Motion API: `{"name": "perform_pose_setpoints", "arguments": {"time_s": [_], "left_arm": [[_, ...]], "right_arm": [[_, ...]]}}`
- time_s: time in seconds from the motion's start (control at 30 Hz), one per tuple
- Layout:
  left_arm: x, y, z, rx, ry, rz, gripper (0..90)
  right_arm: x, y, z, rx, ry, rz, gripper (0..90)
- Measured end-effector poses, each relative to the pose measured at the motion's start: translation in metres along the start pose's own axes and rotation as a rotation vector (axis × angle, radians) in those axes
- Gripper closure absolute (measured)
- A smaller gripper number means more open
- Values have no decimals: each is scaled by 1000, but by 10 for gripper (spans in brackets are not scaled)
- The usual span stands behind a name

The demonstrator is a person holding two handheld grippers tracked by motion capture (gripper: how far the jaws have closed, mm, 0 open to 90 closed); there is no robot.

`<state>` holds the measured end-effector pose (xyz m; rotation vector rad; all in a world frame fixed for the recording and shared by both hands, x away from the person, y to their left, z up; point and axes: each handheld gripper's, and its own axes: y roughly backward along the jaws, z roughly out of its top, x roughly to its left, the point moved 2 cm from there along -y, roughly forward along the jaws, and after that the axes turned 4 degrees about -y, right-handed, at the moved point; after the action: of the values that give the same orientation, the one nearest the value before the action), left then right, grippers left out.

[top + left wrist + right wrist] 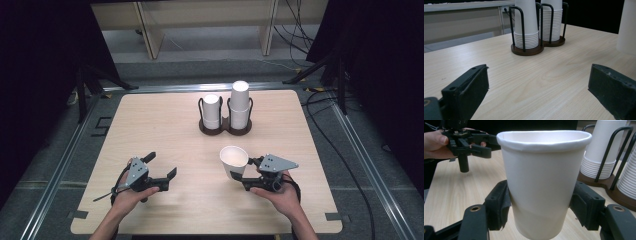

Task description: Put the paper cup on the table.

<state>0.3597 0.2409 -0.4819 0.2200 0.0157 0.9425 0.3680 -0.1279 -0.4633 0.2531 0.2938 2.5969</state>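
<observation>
My right gripper (pixel 244 169) is shut on a white paper cup (pixel 234 159) at the table's front right, holding it upright and slightly tilted just above the wood. In the right gripper view its pads (pixel 499 205) press both sides of the cup (pixel 541 182), and the rim is squeezed a little flat. My left gripper (pixel 161 165) hovers at the front left, open, with nothing between its fingers (pixel 471 87). In the left gripper view, the cup's side (pixel 626 27) shows at the right edge.
A dark two-bay cup rack (pixel 225 129) stands at the table's far middle, holding two stacks of upturned white cups (pixel 211 111); the right stack (pixel 239 105) is taller. Bare wood (pixel 165 125) lies between rack and grippers. Cables run on the floor at the right.
</observation>
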Motion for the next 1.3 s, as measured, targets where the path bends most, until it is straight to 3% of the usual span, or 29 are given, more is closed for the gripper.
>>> {"name": "perform_pose_setpoints", "arguments": {"time_s": [0.07,0.1,0.17,0.23,0.27,0.33,0.37,0.4,0.47,0.57,0.6,0.7,0.8,0.83,0.9,0.93,0.97,1.07,1.13,1.17,1.3], "left_arm": [[-1,1,-2,-6,9,22,27],[-2,1,-2,-8,14,32,27],[-2,1,-2,-13,18,44,28],[-2,0,-2,-17,15,52,28],[-1,0,-1,-21,13,53,28],[0,-3,-2,-47,17,47,29],[-1,-3,-3,-41,19,48,29],[-1,-1,-3,-19,23,53,30],[-2,-4,-5,-39,21,43,30],[-4,-2,-7,-9,13,40,31],[-4,-4,-7,-34,13,31,31],[-5,-2,-6,-14,14,39,31],[-3,-3,-5,-42,15,33,32],[-3,-1,-5,-17,17,40,33],[-3,-2,-5,-30,19,43,33],[-2,-4,-6,-43,16,31,33],[-3,-2,-5,-17,19,40,33],[-4,-4,-5,-14,16,33,33],[-4,-7,-6,-37,14,21,33],[-5,-5,-6,-13,15,27,33],[-6,-6,-6,-13,14,24,33]], "right_arm": [[-2,3,-1,13,25,-5,362],[-1,3,-3,16,6,3,362],[-2,7,-5,18,29,-5,361],[-1,9,-8,6,19,2,362],[-1,13,-10,21,27,-17,362],[-1,16,-12,33,3,-6,361],[-3,19,-14,29,33,-17,361],[-3,21,-15,32,29,-26,361],[-3,23,-17,27,20,-31,361],[-2,27,-20,44,7,-44,360],[-3,28,-20,50,13,-51,360],[-5,29,-21,53,43,-49,360],[-3,31,-23,70,20,-52,359],[-2,31,-23,71,13,-53,359],[-2,32,-25,80,5,-48,358],[-4,32,-25,74,40,-50,358],[-3,34,-26,82,20,-52,357],[-2,36,-29,93,2,-58,357],[-3,37,-30,86,16,-60,356],[-3,38,-30,95,23,-52,356],[-3,38,-34,120,-2,-58,352]]}}
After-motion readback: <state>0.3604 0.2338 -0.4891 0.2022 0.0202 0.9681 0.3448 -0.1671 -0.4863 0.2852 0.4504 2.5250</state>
